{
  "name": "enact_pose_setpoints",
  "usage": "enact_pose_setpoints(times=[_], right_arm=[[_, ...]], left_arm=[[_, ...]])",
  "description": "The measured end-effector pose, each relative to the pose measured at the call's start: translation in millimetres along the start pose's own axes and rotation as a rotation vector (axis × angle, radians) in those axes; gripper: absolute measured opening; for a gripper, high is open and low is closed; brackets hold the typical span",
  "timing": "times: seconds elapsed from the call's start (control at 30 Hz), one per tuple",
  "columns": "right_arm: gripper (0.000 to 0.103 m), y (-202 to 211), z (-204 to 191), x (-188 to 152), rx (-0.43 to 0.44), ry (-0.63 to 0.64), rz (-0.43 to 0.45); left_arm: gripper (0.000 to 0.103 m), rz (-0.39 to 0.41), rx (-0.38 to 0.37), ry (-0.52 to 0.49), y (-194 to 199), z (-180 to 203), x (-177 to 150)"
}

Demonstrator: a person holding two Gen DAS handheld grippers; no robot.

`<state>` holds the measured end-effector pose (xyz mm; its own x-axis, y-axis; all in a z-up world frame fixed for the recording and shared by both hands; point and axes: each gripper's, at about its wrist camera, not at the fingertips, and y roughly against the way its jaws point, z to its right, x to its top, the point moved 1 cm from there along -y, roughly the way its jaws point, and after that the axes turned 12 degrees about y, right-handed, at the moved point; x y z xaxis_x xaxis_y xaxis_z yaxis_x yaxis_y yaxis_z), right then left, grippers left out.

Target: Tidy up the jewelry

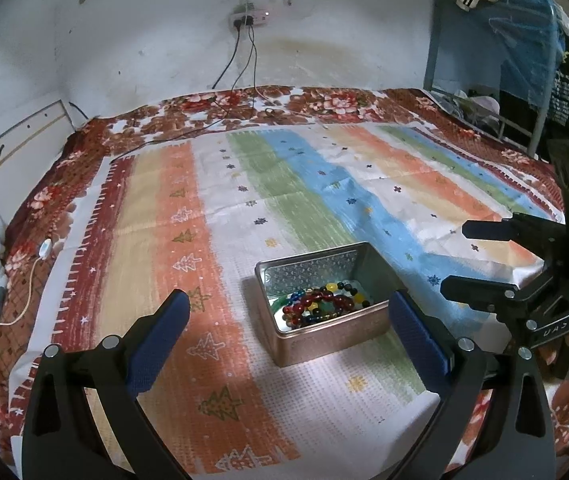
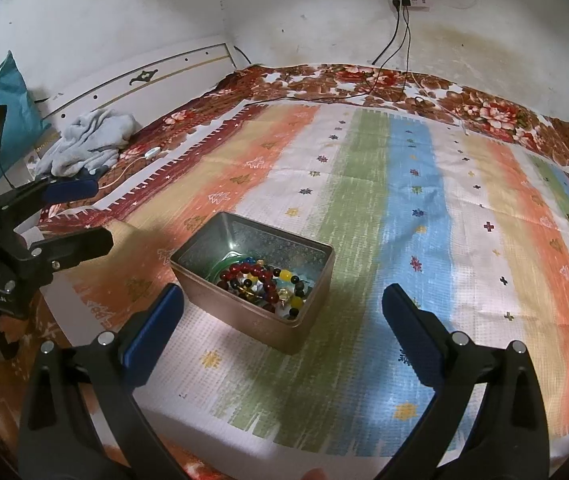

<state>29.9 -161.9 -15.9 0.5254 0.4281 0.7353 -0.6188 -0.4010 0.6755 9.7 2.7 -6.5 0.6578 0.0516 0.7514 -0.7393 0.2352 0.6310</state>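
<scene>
Beaded bracelets (image 1: pixel 318 304) are lying heaped in the open tin (image 1: pixel 324 308) on the bed (image 1: pixel 244 200). Both the left gripper (image 1: pixel 288 320) and right gripper (image 2: pixel 282 312) are hovering with jaws released and empty, suggesting collection is largely finished.

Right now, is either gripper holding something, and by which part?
Nothing is held. The left gripper and the right gripper are both open and empty, and the bead bracelets lie in the metal tin.

Left wrist view from tin's (image 1: pixel 326 334) left, right wrist from right, both close, sharing tin.
</scene>
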Motion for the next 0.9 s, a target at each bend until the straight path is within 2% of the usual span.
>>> enact_pose_setpoints(times=[0.63, 0.9], right_arm=[[0.098, -0.5, 0.0, 0.2, 0.0, 0.0, -0.002], [0.098, -0.5, 0.8, -0.4, 0.0, 0.0, -0.003]], left_arm=[[0.097, 0.001, -0.005, 0.01, -0.7, -0.7, 1.9], [0.097, -0.027, 0.002, 0.011, -4.1, -0.2, 2.5]])
